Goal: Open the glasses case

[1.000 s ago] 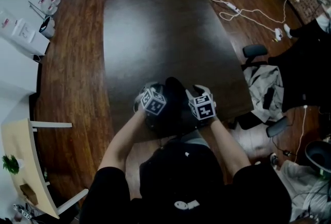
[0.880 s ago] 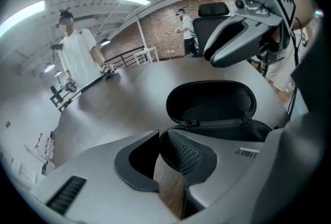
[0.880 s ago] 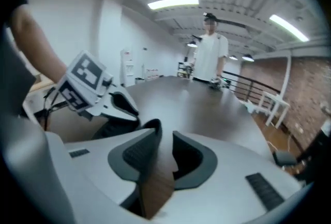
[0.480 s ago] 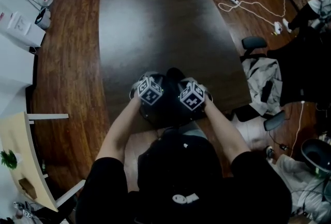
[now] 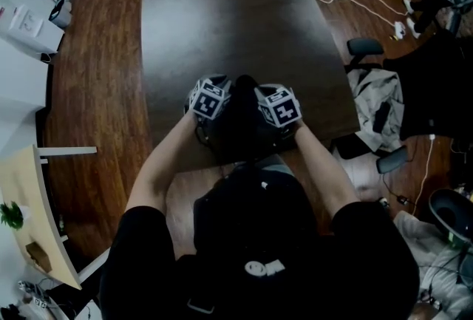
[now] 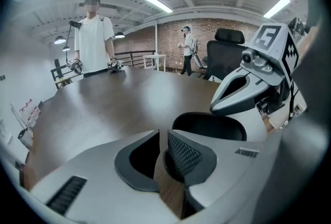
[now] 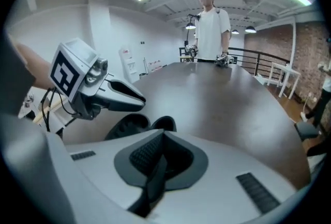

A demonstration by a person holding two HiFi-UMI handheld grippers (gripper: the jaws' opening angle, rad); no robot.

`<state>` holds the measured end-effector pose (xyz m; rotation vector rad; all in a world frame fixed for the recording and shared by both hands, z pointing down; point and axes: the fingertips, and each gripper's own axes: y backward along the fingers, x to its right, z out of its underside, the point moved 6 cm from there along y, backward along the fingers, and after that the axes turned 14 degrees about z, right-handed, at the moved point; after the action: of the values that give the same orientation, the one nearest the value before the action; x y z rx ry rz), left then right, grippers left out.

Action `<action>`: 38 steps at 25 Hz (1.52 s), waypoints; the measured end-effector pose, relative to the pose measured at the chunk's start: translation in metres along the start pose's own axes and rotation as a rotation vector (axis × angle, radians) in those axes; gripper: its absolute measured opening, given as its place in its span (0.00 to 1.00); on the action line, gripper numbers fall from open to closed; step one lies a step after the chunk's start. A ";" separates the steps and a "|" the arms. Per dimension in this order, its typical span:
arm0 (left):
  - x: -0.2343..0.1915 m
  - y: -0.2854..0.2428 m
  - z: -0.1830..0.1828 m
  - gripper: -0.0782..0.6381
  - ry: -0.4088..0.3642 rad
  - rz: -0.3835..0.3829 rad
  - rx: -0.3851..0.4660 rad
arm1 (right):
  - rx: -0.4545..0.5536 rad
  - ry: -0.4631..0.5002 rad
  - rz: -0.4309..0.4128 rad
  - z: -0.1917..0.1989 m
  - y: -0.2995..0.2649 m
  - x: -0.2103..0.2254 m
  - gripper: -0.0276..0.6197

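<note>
The person sits at the near edge of the long dark wooden table (image 5: 222, 15) with both elbows bent outward. The left forearm (image 5: 157, 172) and right forearm (image 5: 323, 172) run forward and inward, so the two hands meet just in front of the chest, over the table's near edge. Both tools tilt forward and down toward the table top, and their marker cubes sit side by side, close together.

The black, rounded, hard-shell glasses case (image 6: 207, 127) lies between the two tools at that same near edge of the table. Its hollow, dark inside faces up.

The left gripper (image 6: 163, 134) is clenched. Its jaws are drawn almost together, with only a sliver of table showing between the pads, and the case's rim is caught at the tip against the right-hand pad.

The right gripper (image 7: 161, 137) comes in from the other side, with its white nose directly above the case. Its jaws are pinched tight on a thin dark edge of the case, and the case's rounded black lobes show just past the tips.
</note>
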<state>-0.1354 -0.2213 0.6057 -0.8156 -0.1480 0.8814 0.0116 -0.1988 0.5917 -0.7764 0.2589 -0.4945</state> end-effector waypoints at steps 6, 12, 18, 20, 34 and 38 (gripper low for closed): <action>-0.011 0.036 -0.030 0.18 0.156 -0.019 0.213 | 0.172 -0.215 -0.023 -0.018 0.024 0.025 0.08; 0.022 0.101 -0.014 0.11 0.363 -0.062 0.444 | 0.309 -0.350 -0.082 -0.027 0.083 0.032 0.08; 0.057 0.141 -0.007 0.11 0.431 -0.145 0.494 | 0.415 -0.376 -0.111 -0.044 0.121 0.018 0.08; 0.068 0.146 -0.008 0.11 0.448 -0.173 0.476 | 0.421 -0.342 -0.109 -0.045 0.129 0.008 0.08; 0.242 0.172 0.019 0.11 0.481 -0.250 0.485 | 0.390 -0.383 -0.193 0.068 0.248 -0.033 0.08; 0.313 0.173 0.048 0.11 0.496 -0.257 0.490 | 0.395 -0.406 -0.245 0.127 0.296 -0.044 0.08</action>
<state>-0.0624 0.0988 0.4563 -0.5166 0.3798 0.4234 0.1221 0.0807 0.4672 -0.5067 -0.3094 -0.5835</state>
